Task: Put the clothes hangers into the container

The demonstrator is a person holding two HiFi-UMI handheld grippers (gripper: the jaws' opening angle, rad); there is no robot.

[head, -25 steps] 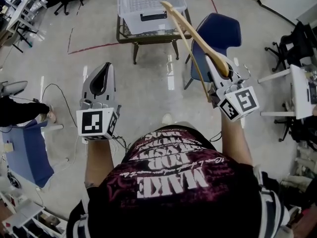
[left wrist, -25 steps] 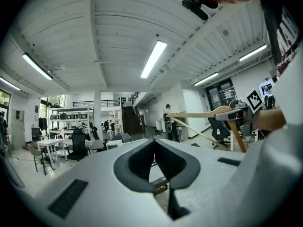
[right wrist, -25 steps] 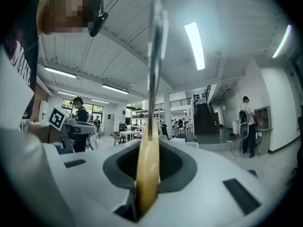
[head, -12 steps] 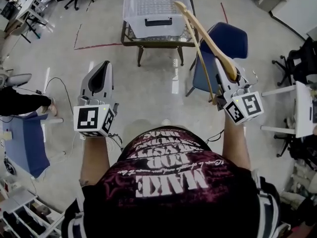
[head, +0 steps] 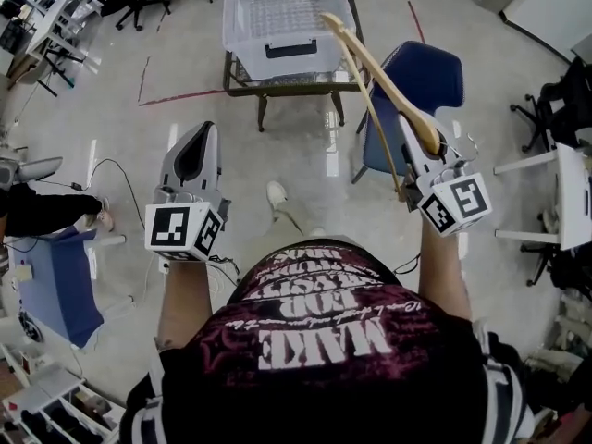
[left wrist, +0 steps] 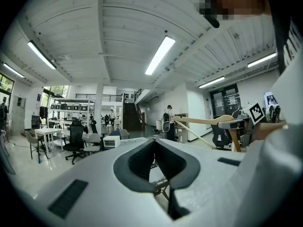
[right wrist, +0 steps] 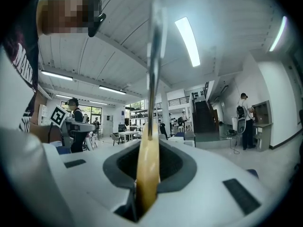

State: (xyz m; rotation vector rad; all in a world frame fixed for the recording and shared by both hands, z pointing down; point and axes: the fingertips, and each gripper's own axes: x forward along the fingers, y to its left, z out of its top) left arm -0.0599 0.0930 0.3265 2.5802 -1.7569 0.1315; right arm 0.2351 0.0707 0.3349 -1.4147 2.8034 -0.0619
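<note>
My right gripper (head: 424, 139) is shut on a wooden clothes hanger (head: 381, 77), held in the air at the right of the head view. The hanger's far tip reaches over the front right corner of the clear plastic container (head: 282, 15). In the right gripper view the hanger (right wrist: 150, 141) runs up between the closed jaws. My left gripper (head: 193, 152) hovers over the floor at the left, shut with nothing in it. In the left gripper view my left gripper (left wrist: 154, 156) points level across the room, and the hanger (left wrist: 204, 121) shows at the right.
The container rests on a small dark-framed table (head: 277, 80). A blue chair (head: 418, 80) stands right of it, under the hanger. A blue-covered stand (head: 57, 283) is at the left, office chairs (head: 555, 95) and a white table (head: 566, 185) at the right. A cable (head: 116, 169) lies on the floor.
The view has shifted a little, so the table and container sit slightly differently in it. My left gripper has dropped a little in view. The right gripper keeps its grip on the hanger.
</note>
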